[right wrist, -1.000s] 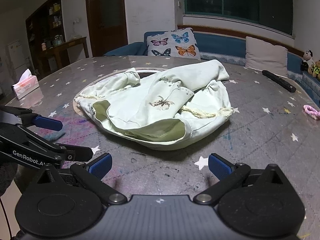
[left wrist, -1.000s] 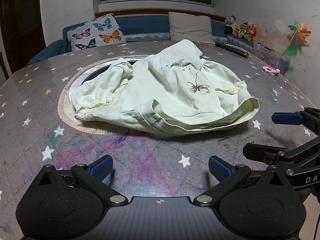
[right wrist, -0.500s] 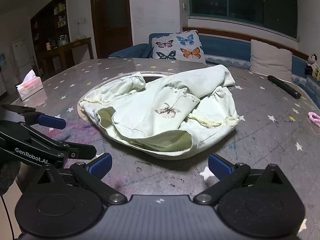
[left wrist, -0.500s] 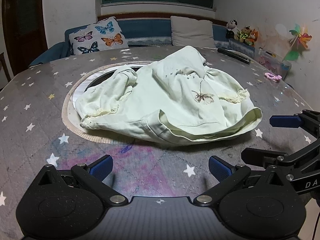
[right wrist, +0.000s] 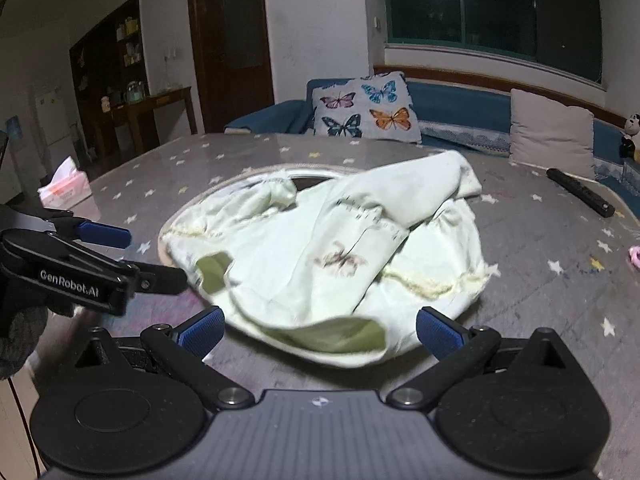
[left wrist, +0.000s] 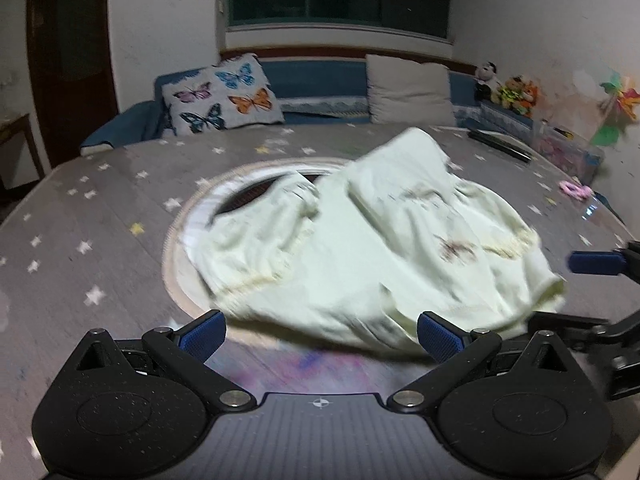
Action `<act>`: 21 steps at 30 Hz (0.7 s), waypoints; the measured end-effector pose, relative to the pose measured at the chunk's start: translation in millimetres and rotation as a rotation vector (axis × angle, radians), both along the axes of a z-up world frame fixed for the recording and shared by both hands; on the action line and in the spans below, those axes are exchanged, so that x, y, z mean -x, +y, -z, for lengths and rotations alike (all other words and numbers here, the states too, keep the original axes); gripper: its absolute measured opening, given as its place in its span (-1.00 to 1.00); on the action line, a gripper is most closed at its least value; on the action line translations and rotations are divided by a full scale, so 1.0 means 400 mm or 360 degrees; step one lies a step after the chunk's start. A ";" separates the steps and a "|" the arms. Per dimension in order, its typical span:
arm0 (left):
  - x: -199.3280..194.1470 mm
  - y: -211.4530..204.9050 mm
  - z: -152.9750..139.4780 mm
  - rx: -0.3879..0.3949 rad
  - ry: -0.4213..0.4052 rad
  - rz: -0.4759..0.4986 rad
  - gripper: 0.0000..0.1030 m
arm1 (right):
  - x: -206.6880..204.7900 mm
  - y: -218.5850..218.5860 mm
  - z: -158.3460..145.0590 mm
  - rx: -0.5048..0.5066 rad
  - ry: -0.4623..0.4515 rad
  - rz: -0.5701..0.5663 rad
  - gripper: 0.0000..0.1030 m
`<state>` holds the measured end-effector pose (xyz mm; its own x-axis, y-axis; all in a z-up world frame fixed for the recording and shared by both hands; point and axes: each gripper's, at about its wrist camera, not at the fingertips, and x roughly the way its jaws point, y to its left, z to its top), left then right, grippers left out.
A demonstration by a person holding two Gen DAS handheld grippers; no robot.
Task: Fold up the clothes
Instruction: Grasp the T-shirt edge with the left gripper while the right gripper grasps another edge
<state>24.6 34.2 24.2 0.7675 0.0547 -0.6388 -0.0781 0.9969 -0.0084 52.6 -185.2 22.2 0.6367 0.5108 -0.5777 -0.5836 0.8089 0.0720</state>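
A pale green garment with a brown flower print lies crumpled in a heap on the round star-patterned table; it also shows in the right wrist view. My left gripper is open and empty, right at the garment's near edge. My right gripper is open and empty, with its blue pads on either side of the garment's near hem. The left gripper shows at the left of the right wrist view, the right gripper at the right of the left wrist view.
A round inset plate lies under the garment's left part. A black remote and a pink hair tie lie at the right. A tissue pack sits far left. A sofa with cushions stands behind the table.
Both grippers have moved forward toward the garment, which now fills more of each view. Both stay open. The garment has not moved.
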 end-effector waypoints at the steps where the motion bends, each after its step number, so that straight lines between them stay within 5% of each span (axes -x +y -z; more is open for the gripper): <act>1: -0.011 0.011 -0.004 -0.0010 -0.0009 -0.0020 1.00 | -0.012 -0.005 -0.003 -0.0006 0.0000 0.0018 0.99; 10: -0.134 0.108 -0.005 -0.0057 -0.0011 -0.0139 0.86 | -0.162 -0.065 0.009 -0.0056 0.0109 0.0253 0.77; 21: -0.299 0.143 0.048 -0.0048 0.0059 -0.0056 0.46 | -0.285 -0.117 0.086 -0.0106 0.0323 0.0427 0.28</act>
